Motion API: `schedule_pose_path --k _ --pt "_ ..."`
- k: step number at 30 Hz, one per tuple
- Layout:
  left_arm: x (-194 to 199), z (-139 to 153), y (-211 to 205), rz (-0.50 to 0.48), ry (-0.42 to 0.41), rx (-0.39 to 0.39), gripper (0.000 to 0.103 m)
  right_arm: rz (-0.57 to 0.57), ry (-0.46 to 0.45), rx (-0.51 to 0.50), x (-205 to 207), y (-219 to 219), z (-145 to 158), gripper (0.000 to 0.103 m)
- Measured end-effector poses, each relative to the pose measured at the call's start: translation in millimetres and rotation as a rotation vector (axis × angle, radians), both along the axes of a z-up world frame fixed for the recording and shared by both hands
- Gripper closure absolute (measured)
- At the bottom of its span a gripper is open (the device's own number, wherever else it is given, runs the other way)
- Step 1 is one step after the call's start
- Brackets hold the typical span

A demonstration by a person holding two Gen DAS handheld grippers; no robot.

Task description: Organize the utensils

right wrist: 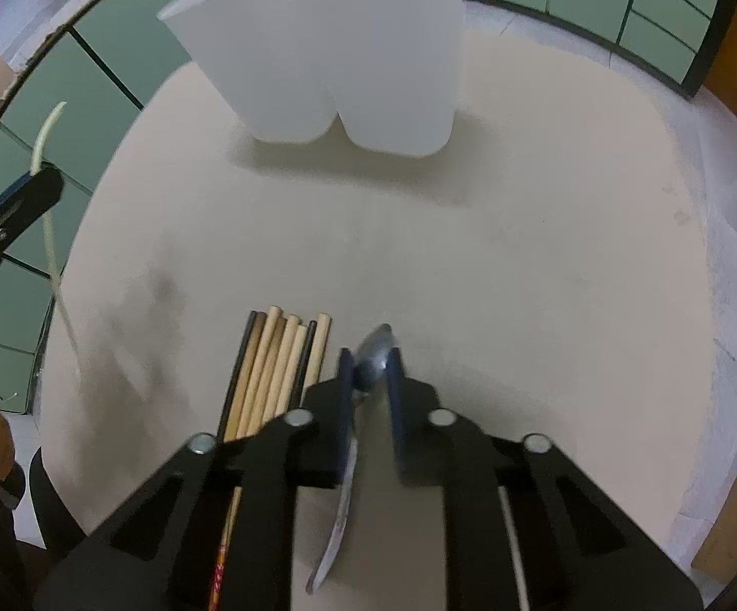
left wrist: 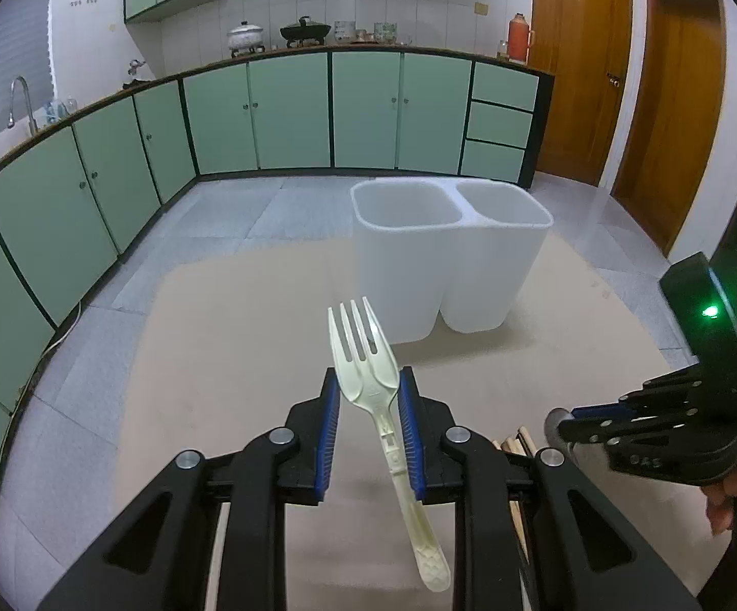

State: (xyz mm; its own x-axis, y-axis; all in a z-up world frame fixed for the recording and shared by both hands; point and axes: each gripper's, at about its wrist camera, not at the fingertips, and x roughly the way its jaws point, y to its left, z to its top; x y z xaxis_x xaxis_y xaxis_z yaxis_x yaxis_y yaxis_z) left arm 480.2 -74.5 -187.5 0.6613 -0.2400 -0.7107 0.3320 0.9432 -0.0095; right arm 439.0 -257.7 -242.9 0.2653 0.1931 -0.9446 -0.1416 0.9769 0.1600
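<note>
In my left hand-held gripper (left wrist: pixel 368 392) I am pinching the cream plastic fork (left wrist: pixel 368 371) across the shoulder just below its tines, so the prongs lead forward and the long handle trails back under the blue pads; held that way it should drop handle-last or be tipped into the white two-compartment plastic holder (left wrist: pixel 449 254), which stands ahead on the round beige bench (left wrist: pixel 225 336), both compartments looking empty from here.

My right hand-held gripper (right wrist: pixel 368 361) points steeply down and is pressed together on the bowl of a shiny metal spoon (right wrist: pixel 376 351), whose handle runs back beneath the jaws (whether it has left the bench I cannot tell, the view is blurred).

Just beside the spoon lies a bundle of wooden and dark chopsticks (right wrist: pixel 279 361), close enough that the right fingers could nudge them. Nothing stands between the fork and the holder; my two grippers are near each other, so I would watch for crossing paths.
</note>
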Motion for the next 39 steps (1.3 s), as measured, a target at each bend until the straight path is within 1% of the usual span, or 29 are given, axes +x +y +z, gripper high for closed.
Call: schedule_pose_path --k 2,4,8,10,11,12,15,19,20,21,22,23,26,27,28,29,34,35,36,39 --pt "-0.2 3.2 0.0 0.0 -0.004 -0.003 0.08 0.006 -0.009 -0.005 -4.4 -1.3 5.3 0.099" --pt "0.0 4.6 0.3 0.002 -0.002 -0.011 0.08 0.008 -0.006 -0.001 -5.0 -2.6 5.2 0.103" --pt "-2.1 5.2 -1.0 0.001 0.001 -0.012 0.08 -0.018 0.008 0.049 2.0 -10.9 4.7 0.103" --pt "-3.4 5.5 -0.9 -0.001 0.0 -0.007 0.08 -0.054 0.022 0.074 9.6 -23.5 2.9 0.095" --pt "-3.4 5.9 -0.3 0.0 0.0 -0.008 0.08 -0.063 0.037 0.089 12.6 -24.6 0.2 0.083" --pt "-2.7 7.0 0.5 0.0 0.001 -0.009 0.08 -0.065 0.059 0.1 13.4 -25.2 -4.1 0.077" --pt "-1.2 6.4 1.2 -0.001 0.005 -0.013 0.08 -0.067 0.09 0.069 15.7 -23.4 -15.3 0.076" --pt "-0.2 4.9 -0.9 -0.008 0.007 -0.009 0.08 -0.079 0.087 0.049 21.7 -21.8 -20.7 0.075" --pt "-0.2 4.5 -1.2 -0.009 0.008 -0.01 0.08 -0.076 0.086 0.045 21.9 -18.6 -20.4 0.071" --pt "0.0 4.0 -1.7 -0.008 0.008 -0.01 0.08 -0.07 0.089 0.041 22.8 -15.8 -20.4 0.065" --pt "0.4 3.8 -1.7 -0.007 0.009 -0.01 0.08 -0.057 0.09 0.031 22.5 -11.2 -20.1 0.063" --pt "0.4 3.7 -1.6 -0.006 0.009 -0.011 0.08 -0.042 0.086 -0.006 20.7 -5.1 -20.1 0.061" --pt "0.0 3.3 -0.8 -0.006 0.008 -0.012 0.08 0.021 0.048 -0.128 12.6 13.1 -21.4 0.062" --pt "0.0 3.1 -0.3 -0.005 0.008 -0.011 0.08 0.035 0.037 -0.156 10.5 17.8 -21.3 0.063" --pt "-0.1 3.1 -0.2 -0.005 0.009 -0.013 0.08 0.037 0.035 -0.16 9.1 20.0 -21.2 0.066" --pt "-0.4 2.9 0.0 -0.003 0.01 -0.016 0.08 0.04 0.036 -0.152 8.0 21.3 -20.9 0.077" --pt "-2.5 6.4 1.2 -0.006 0.001 -0.022 0.08 0.037 0.017 -0.108 8.6 21.6 -17.8 0.077" --pt "-2.9 8.6 1.4 -0.007 -0.005 -0.023 0.08 0.033 0.008 -0.098 6.8 15.0 -14.7 0.077" --pt "-3.2 9.3 1.2 -0.007 -0.01 -0.022 0.08 0.029 0.0 -0.088 4.7 -1.1 -10.6 0.077" --pt "-2.8 12.6 2.3 -0.009 -0.017 -0.021 0.08 0.018 -0.031 -0.066 -4.1 -16.8 3.7 0.077"
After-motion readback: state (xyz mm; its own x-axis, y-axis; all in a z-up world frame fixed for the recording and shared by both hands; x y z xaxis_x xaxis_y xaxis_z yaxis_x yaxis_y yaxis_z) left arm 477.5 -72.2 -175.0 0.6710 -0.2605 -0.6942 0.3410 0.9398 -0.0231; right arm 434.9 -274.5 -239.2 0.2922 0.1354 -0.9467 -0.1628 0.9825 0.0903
